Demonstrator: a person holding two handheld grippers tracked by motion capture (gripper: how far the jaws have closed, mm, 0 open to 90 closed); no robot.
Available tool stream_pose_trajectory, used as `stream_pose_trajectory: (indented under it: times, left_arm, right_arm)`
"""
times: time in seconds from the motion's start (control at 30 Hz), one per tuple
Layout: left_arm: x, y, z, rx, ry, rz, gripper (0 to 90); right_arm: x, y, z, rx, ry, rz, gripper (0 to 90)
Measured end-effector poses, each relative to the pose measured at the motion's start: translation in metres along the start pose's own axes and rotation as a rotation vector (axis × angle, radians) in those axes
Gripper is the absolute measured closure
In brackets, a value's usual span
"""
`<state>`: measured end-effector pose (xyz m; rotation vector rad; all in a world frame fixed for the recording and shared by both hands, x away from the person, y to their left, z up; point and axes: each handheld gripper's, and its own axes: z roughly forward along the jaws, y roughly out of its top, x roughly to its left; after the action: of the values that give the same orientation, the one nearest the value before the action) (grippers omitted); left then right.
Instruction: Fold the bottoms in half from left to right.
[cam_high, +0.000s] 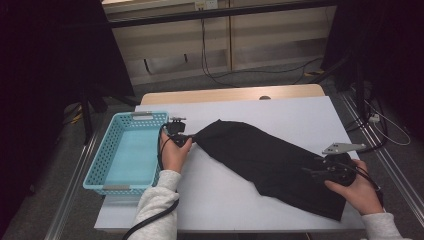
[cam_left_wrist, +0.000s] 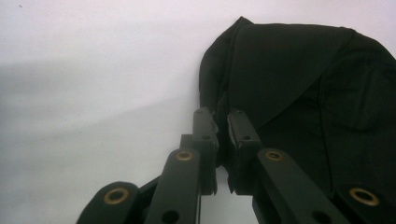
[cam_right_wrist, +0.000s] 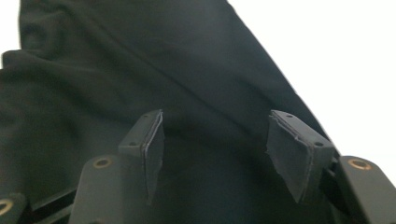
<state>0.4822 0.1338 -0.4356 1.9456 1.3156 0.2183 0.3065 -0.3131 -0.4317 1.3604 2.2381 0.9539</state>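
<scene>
Cloth, black and soft, lies across the white bench with its long axis running from ten o'clock to four o'clock. At the near four o'clock end the right hand-held gripper hovers over it, jaws apart. Farther off, at ten o'clock, the left hand-held gripper is clamped on the narrow bunched tip, beside the blue basket.
</scene>
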Motion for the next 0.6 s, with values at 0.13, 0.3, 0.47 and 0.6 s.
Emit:
stream_pose_trajectory:
  times: [0.13,0.3,0.47,0.6]
  left_arm:
    - [0.001,0.003,-0.004,-0.017,0.025,0.008,83.7]
    - [0.006,0.004,-0.003,-0.044,0.049,0.015,73.9]
    - [0.008,0.003,-0.003,-0.048,0.021,0.005,61.2]
    - [0.004,-0.002,-0.006,-0.044,0.024,0.041,57.8]
  right_arm:
    - [0.008,0.001,0.007,0.008,0.028,-0.017,36.4]
    - [0.013,0.002,0.013,0.014,0.05,-0.029,35.6]
    - [0.013,0.002,0.012,0.008,0.056,-0.018,34.8]
    - [0.013,0.003,0.013,0.005,0.064,-0.021,34.7]
